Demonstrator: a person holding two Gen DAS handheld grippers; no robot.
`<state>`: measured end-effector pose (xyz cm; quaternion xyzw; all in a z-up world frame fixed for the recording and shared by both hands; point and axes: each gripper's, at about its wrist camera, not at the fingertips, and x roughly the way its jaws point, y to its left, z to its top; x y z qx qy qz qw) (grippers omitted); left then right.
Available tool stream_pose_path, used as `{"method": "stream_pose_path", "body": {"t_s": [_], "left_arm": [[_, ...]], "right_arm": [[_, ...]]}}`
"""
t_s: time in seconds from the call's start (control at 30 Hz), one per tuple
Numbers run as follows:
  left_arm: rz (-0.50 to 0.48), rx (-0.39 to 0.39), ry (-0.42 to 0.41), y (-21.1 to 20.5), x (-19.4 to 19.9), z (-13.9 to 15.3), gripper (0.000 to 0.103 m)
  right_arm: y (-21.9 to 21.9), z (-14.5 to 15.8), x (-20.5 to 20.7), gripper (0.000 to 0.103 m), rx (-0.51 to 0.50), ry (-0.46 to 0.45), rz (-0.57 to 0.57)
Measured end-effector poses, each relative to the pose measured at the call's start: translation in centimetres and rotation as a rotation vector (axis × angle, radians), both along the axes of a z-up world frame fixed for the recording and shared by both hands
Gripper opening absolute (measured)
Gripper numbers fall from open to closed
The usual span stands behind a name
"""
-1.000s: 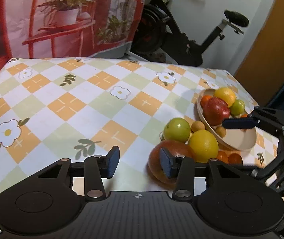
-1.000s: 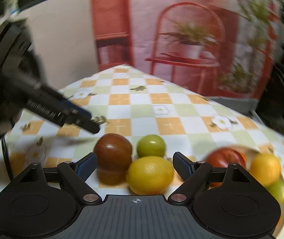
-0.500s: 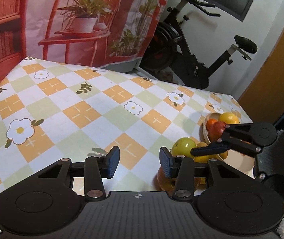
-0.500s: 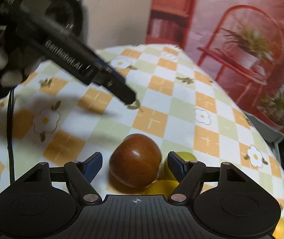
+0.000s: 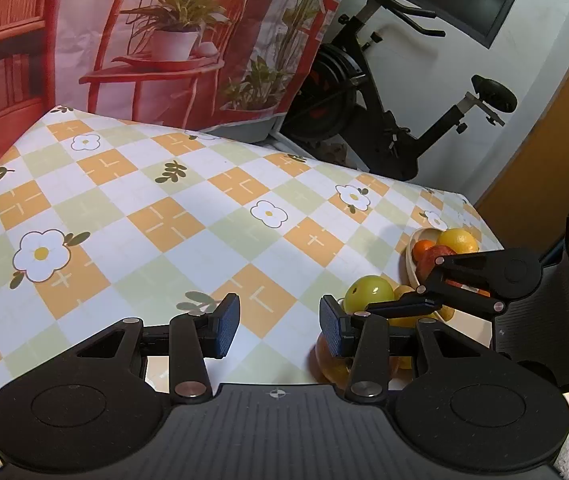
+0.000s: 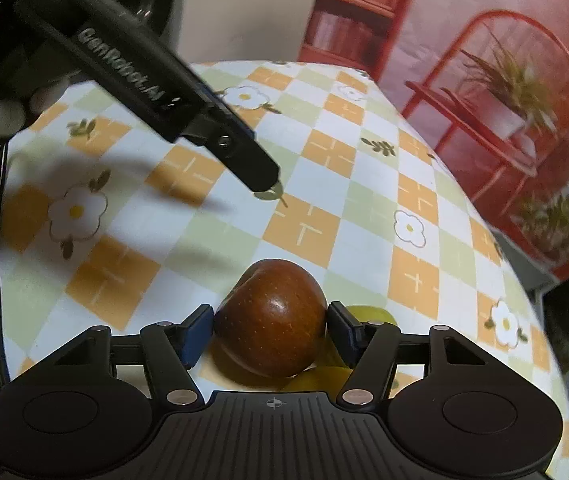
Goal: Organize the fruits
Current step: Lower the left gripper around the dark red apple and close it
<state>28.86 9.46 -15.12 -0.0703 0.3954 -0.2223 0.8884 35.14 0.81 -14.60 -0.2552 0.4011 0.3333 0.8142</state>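
Observation:
A red-brown apple (image 6: 272,320) rests on the checked tablecloth (image 6: 324,184). My right gripper (image 6: 270,328) has its jaws closing around the apple, and both blue pads (image 6: 194,334) touch its sides. A green apple (image 5: 368,294) and a yellow citrus (image 5: 402,322) lie right beside it. In the left wrist view the red-brown apple (image 5: 330,364) is mostly hidden behind a finger. A beige bowl (image 5: 412,250) holds a red apple (image 5: 428,260), an orange fruit (image 5: 458,240) and smaller fruit. My left gripper (image 5: 279,328) hovers open over bare cloth, with nothing between its fingers.
The right gripper's body (image 5: 484,276) crosses in front of the bowl. The left gripper's finger (image 6: 224,144) reaches over the cloth beyond the apple. Past the table's far edge stand an exercise bike (image 5: 384,112) and a red printed backdrop (image 5: 164,40).
My right gripper swung from over the yellow fruit to the red-brown apple and narrowed its jaws onto it. The left gripper rolled a little and kept its place.

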Motion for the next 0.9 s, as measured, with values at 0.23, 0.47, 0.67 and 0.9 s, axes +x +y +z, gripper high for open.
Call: {"method": "stream_pose_path", "body": {"t_s": [0.23,0.47,0.67,0.9], "left_arm": [[-0.027,0.004,0.023,-0.2,-0.3,-0.1,0.047],[-0.087,0.020,0.073,-0.9,-0.6,-0.9,0.047],[-0.125,0.017,0.101,-1.3,-0.9,-1.3,0.047],[-0.163,0.041,0.120,-2.3,-1.4,-1.8,0.046]], "right_arm": [[-1.9,-0.4,-0.1,0.058,0.289,0.128,-0.187],[-2.8,-1.2,-2.3,0.058,0.415,0.124,-0.271],[-3.4,-1.3,-2.6,0.058,0.431,0.116,-0.294],[-3.7,-1.1,-3.0,0.061,0.425,0.090,-0.304]]}}
